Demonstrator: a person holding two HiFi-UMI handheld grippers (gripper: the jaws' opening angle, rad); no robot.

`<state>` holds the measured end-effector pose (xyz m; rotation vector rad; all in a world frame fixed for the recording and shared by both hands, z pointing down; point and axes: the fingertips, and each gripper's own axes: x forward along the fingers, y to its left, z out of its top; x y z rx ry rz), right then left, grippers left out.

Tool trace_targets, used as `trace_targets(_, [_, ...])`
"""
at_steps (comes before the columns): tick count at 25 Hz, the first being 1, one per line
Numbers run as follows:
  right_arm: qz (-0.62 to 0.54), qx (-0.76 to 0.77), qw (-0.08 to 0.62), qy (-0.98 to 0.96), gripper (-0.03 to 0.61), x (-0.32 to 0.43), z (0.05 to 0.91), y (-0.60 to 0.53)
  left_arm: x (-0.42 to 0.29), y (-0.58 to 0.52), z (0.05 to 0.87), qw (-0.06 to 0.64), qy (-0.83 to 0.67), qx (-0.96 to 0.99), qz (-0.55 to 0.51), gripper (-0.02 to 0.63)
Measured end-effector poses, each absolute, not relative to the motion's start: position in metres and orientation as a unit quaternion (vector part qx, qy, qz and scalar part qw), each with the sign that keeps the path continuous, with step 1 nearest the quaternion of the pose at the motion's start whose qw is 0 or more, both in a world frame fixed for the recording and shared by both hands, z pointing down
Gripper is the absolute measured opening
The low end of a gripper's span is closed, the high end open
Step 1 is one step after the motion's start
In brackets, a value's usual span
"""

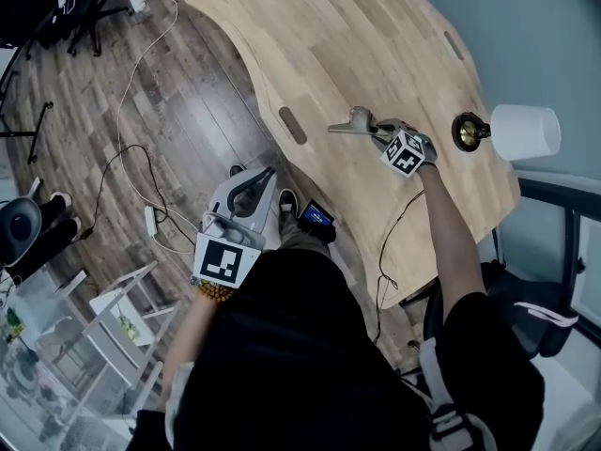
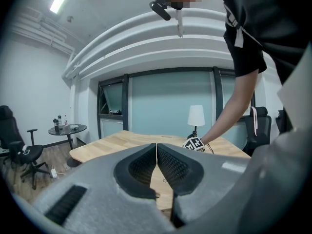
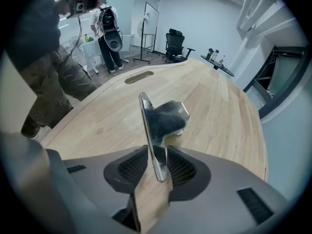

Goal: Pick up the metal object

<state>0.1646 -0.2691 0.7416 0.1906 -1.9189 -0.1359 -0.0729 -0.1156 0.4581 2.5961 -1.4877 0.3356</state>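
Note:
The metal object (image 3: 163, 118) is a shiny flat strip with a bent plate at its far end. It stands on edge between the pads of my right gripper (image 3: 157, 162), which is shut on the near end of the strip. In the head view the metal object (image 1: 352, 123) sticks out left of the right gripper (image 1: 380, 132), over the wooden table (image 1: 357, 36). I cannot tell whether it touches the tabletop. My left gripper (image 1: 261, 181) hangs off the table's near edge, over the floor. In its own view the left gripper (image 2: 156, 152) is shut with nothing in it.
A lamp with a white shade (image 1: 524, 132) and a dark base (image 1: 468, 131) stands just right of the right gripper. The table has an oval slot (image 1: 292, 125) near its edge. Cables (image 1: 141, 158) run over the floor, with a white rack (image 1: 122, 318) at lower left.

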Motion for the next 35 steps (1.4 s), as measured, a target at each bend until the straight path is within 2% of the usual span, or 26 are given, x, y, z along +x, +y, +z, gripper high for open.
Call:
trace_targets(4, [-0.043, 0.065, 0.58, -0.811, 0.115, 0.167, 0.75, -0.267, -0.071, -0.115, 0.459, 0.055, -0.491, 0.86, 0.127, 0.02])
trace_targets(7, [-0.022, 0.066, 0.577, -0.814, 0.081, 0.169, 0.748, -0.265, -0.067, -0.114, 0.459, 0.05, -0.488, 0.862, 0.127, 0.02])
trace_targets(14, [-0.013, 0.092, 0.565, -0.82, 0.072, 0.157, 0.748, -0.254, -0.07, -0.111, 0.458, 0.052, -0.491, 0.862, 0.111, 0.02])
trace_targets(31, [0.124, 0.196, 0.512, -0.827, 0.057, 0.143, 0.755, -0.222, -0.065, -0.112, 0.461, 0.059, -0.486, 0.866, 0.105, 0.02])
trace_targets(35, [0.149, 0.225, 0.494, -0.826, 0.034, 0.144, 0.755, -0.219, -0.06, -0.111, 0.461, 0.06, -0.483, 0.867, 0.103, 0.02])
